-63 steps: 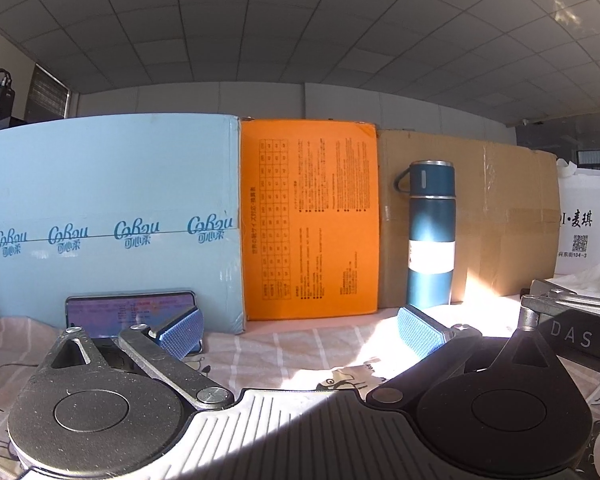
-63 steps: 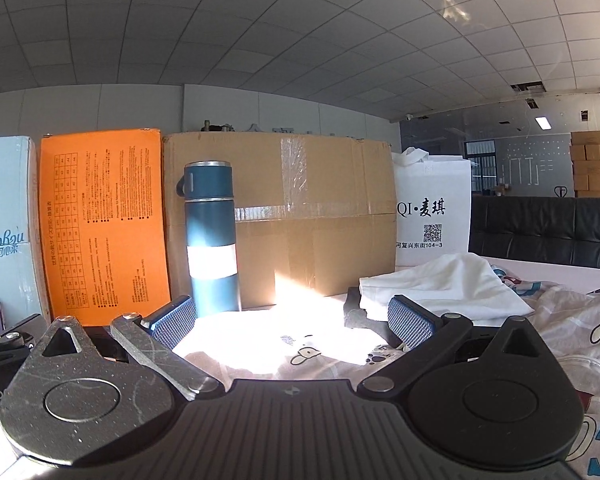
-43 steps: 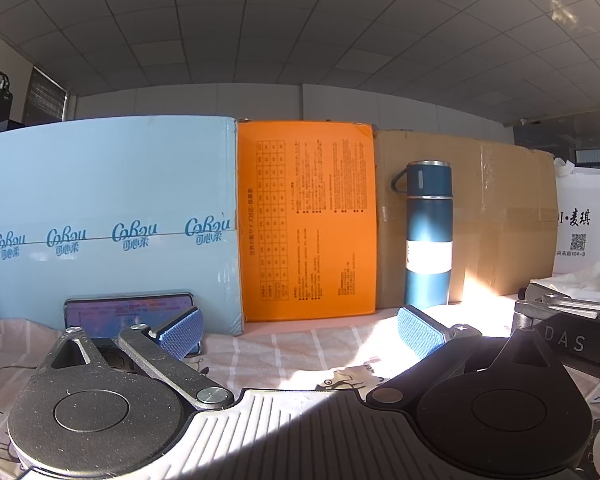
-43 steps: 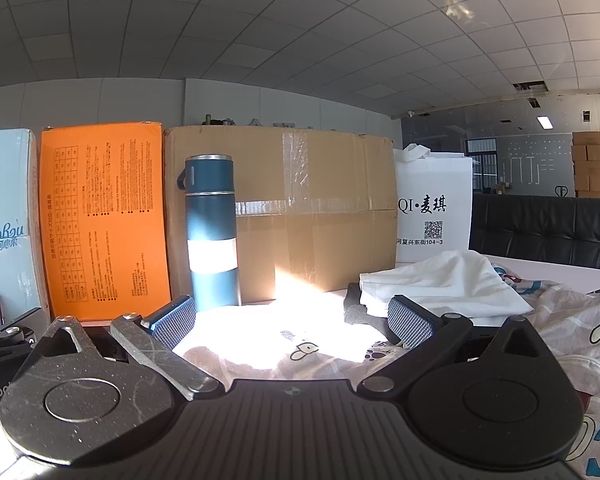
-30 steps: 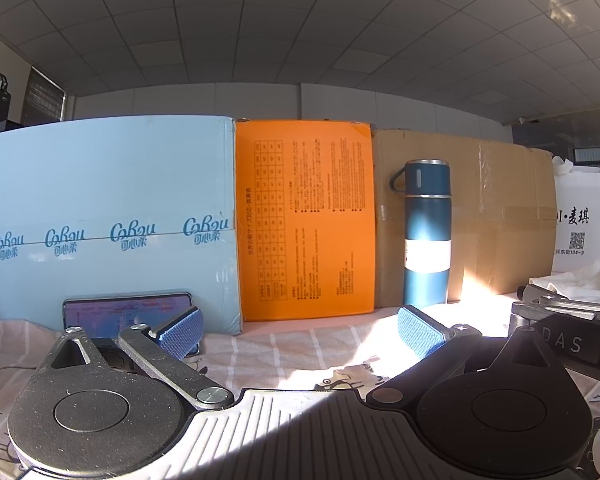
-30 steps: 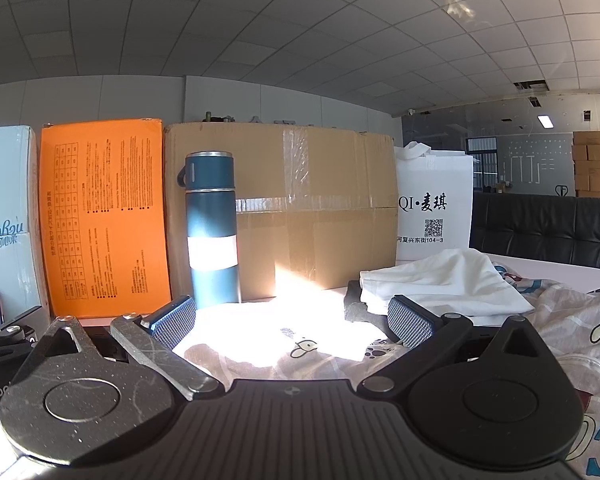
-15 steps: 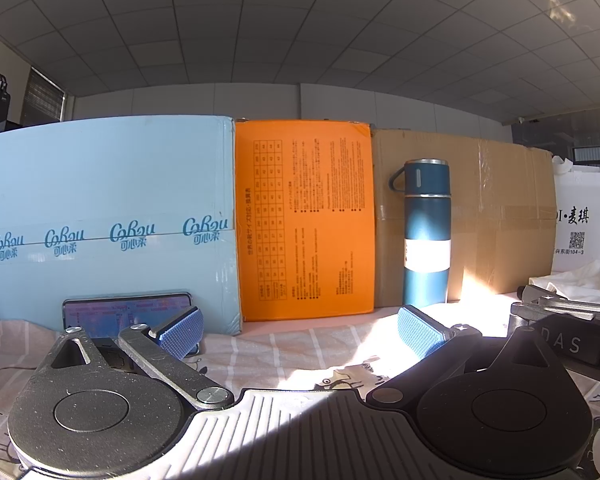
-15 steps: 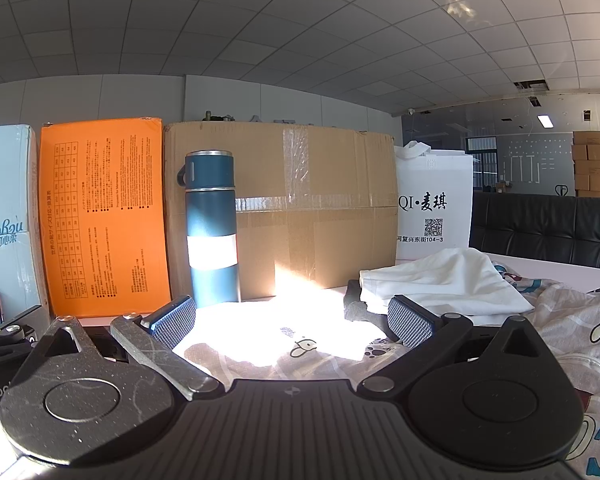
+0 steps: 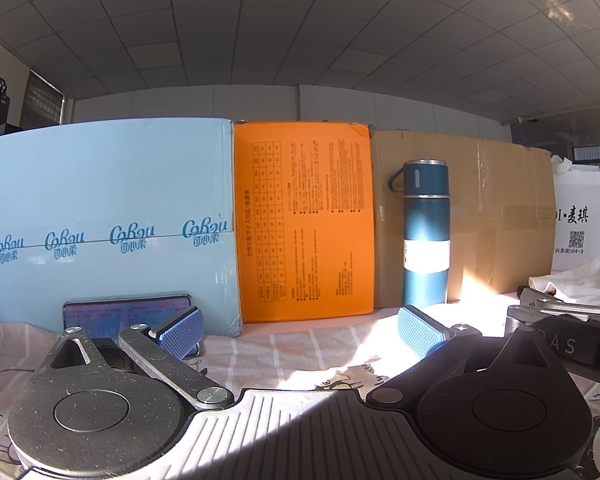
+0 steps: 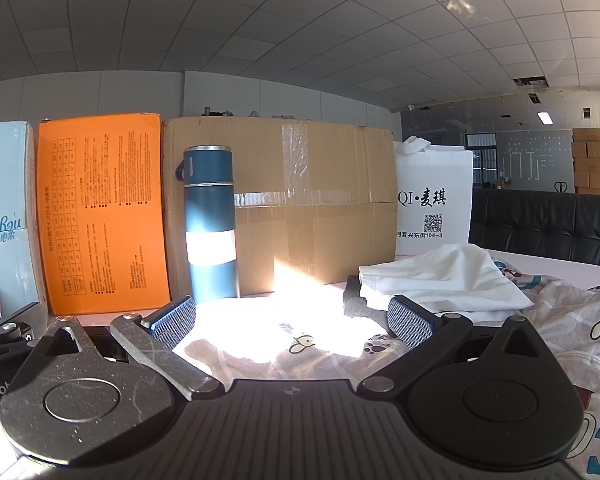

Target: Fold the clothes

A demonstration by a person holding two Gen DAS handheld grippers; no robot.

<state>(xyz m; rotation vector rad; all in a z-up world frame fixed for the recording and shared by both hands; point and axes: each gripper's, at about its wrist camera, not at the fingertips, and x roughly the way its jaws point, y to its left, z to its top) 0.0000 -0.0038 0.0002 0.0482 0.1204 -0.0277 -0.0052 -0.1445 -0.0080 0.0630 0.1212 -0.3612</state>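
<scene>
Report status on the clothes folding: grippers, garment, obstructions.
Left gripper open, empty. Right gripper open, empty. White garment lies crumpled, untouched, ahead right on the printed cloth. Blue flask stands clear behind.

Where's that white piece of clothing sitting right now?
In the right wrist view the white garment lies crumpled on the right of the table, just in front of the white paper bag and beyond the right gripper.
</scene>
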